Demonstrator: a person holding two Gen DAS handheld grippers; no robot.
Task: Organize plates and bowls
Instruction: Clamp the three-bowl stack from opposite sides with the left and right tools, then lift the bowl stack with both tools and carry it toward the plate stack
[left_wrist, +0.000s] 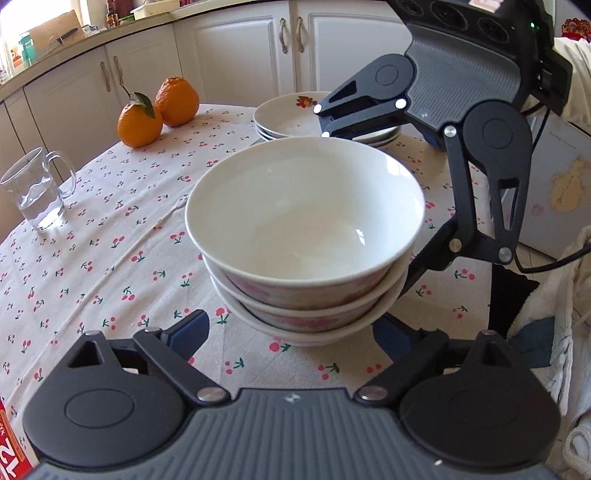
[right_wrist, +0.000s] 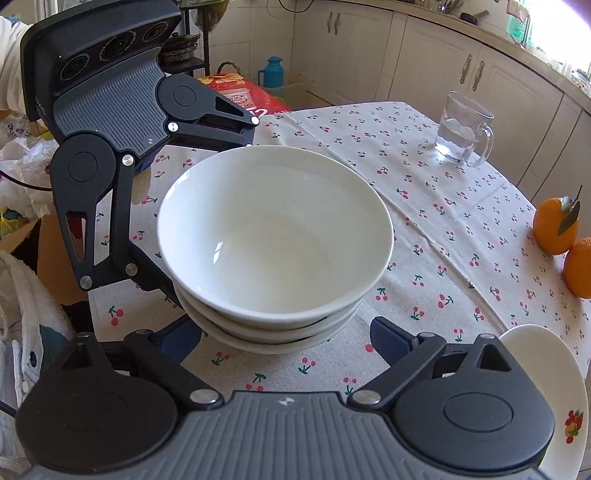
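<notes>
Left tongs (left_wrist: 291, 332): jaws spread wide, one blue pad on each side of the base of the bowl stack (left_wrist: 306, 236). A gap shows at the left pad; the right pad sits close under the lowest rim, contact not clear. Nothing gripped, so I log them as released.

Right tongs (right_wrist: 291, 339): same posture from the opposite side of the stack. Jaws apart, pads flanking the lowest bowl, cloth visible between pad and bowl on the right. Released, nothing held.

Bowl stack: three white bowls nested upright, pink pattern on the outer walls, standing on the desk (left_wrist: 110, 258) near its middle. The desk carries a pale cloth printed with small cherries.

Plate stack (left_wrist: 295, 118): white plates with a fruit motif on the top one, behind the bowls in the left wrist view, partly hidden by the right tongs. In the right wrist view it sits at the lower right edge, just beside that tool.

Glass mug (right_wrist: 463, 129): clear, some water in it, well apart from the bowls.

Two oranges (left_wrist: 159, 110): touching, near the far desk edge; one has a leaf.

Cabinets (left_wrist: 236, 51): white doors beyond.
</notes>
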